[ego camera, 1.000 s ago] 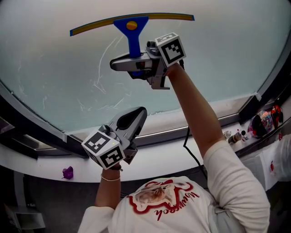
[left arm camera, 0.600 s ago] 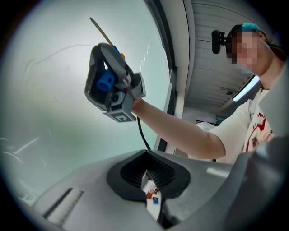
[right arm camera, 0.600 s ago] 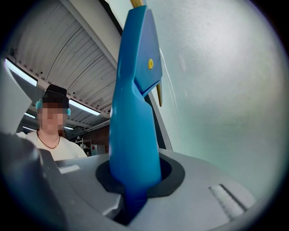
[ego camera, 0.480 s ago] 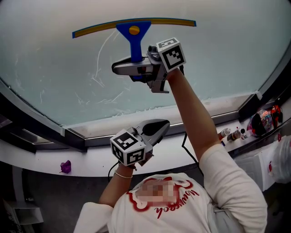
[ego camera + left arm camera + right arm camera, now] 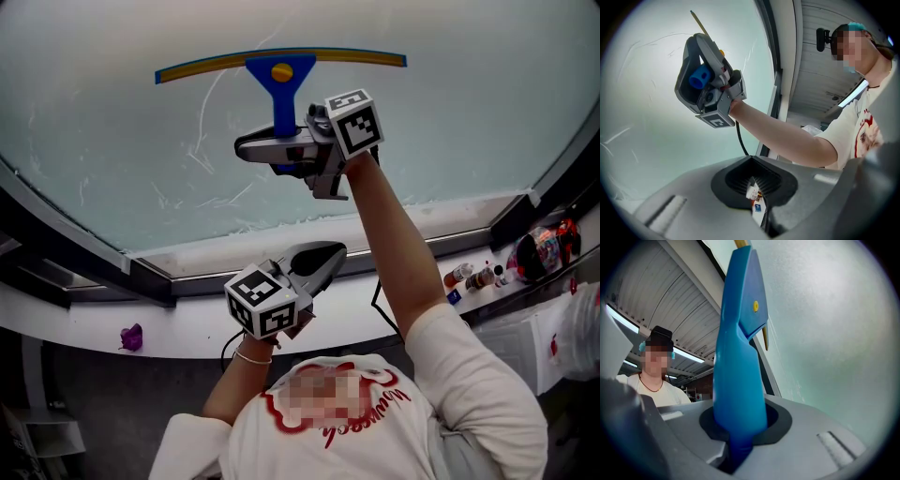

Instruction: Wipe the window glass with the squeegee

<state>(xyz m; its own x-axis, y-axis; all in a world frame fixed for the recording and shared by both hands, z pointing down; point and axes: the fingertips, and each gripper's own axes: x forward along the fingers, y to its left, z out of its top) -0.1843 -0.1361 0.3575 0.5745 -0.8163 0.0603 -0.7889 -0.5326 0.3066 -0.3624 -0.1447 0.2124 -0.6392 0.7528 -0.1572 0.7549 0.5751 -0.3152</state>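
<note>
Right gripper clamps the blue plastic squeegee against streaked, frosted window glass, upper centre. Left gripper, closed and empty, hangs above the white sill.

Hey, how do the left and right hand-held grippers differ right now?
The right hand-held gripper is shut on the blue squeegee's handle, while the left hand-held gripper has its jaws together on nothing. The right one is held high in front of the window glass on an outstretched arm. The left one sits lower, by the window frame. Both share the same grey build.
</note>
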